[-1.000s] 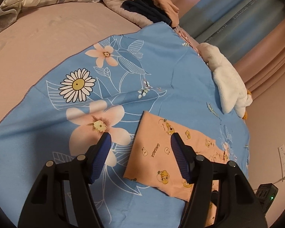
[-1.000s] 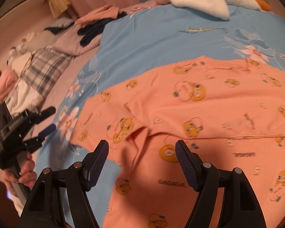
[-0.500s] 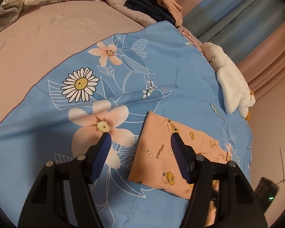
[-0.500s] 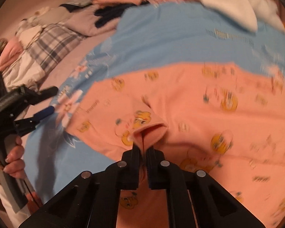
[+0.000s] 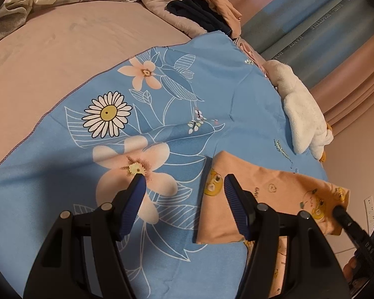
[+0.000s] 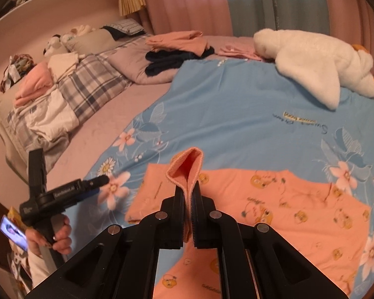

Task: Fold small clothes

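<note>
While the right gripper (image 6: 188,194) pinches a fold of the orange cartoon-print garment (image 6: 274,211) tight between its pads, the pinched cuff-like edge stands up above the fingertips and the cloth below it hangs lifted off the blue floral sheet (image 6: 236,114). Most of the garment lies spread flat on that sheet, toward its near edge. The left gripper (image 5: 184,186) hovers over the sheet with its jaws apart and nothing between them; one blue pad sits over a large pink flower print, the other over the garment's near corner, though whether it touches the cloth cannot be told. In the right wrist view a hand (image 6: 58,236) grips the handle of that left gripper, beside the sheet's near corner.

Around the sheet, a white plush duck (image 6: 319,67) with an orange bill rests on its far corner. Just beyond its far edge sits a stack of folded clothes (image 6: 179,47), pinkish-orange on top of dark navy, on a mauve quilt. Farther along the bed from the sheet lie a plaid pillow (image 6: 94,84), a folded pink cloth (image 6: 35,82) and small stuffed toys (image 6: 62,41) by the headboard. Pink and blue curtains (image 6: 212,2) hang behind the bed.
</note>
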Demonstrator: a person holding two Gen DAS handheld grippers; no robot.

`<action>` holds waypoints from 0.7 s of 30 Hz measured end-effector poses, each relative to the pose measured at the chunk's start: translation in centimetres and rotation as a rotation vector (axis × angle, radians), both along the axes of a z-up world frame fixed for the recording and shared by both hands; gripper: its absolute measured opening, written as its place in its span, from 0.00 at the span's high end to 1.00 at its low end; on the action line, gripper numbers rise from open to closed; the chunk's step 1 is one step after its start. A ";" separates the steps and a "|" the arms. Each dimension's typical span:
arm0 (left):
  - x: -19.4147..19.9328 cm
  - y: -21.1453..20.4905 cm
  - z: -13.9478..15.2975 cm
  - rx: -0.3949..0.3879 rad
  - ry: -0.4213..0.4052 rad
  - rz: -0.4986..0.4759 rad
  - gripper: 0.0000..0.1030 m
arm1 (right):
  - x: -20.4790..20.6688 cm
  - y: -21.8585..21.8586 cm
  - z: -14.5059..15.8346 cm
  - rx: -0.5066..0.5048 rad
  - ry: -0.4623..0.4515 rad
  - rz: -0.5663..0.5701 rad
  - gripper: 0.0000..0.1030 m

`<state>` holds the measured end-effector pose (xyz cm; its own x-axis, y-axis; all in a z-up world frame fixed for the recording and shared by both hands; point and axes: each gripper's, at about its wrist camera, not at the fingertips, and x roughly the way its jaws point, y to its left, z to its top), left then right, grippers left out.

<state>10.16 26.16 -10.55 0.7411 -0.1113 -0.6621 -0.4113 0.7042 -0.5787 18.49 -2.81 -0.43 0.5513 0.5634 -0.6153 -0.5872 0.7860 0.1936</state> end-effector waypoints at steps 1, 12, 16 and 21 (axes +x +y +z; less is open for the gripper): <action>0.0 0.0 0.0 -0.002 -0.001 -0.001 0.38 | 0.2 0.0 0.1 0.002 0.002 -0.003 0.94; 0.6 -0.5 0.0 -0.010 -0.003 -0.049 0.38 | 1.5 -2.5 1.9 0.022 -0.005 -0.059 0.94; 1.2 -1.0 -0.2 0.003 0.006 -0.067 0.38 | 2.1 -4.1 2.1 0.036 -0.005 -0.096 0.94; 1.6 -1.6 -0.1 -0.003 -0.004 -0.089 0.38 | 2.5 -5.7 2.3 0.035 -0.007 -0.143 0.94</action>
<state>11.79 24.54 -10.63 0.7308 -0.1791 -0.6587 -0.3447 0.7362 -0.5825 21.00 -8.53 1.84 0.6317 0.5004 -0.5920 -0.4716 0.8542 0.2188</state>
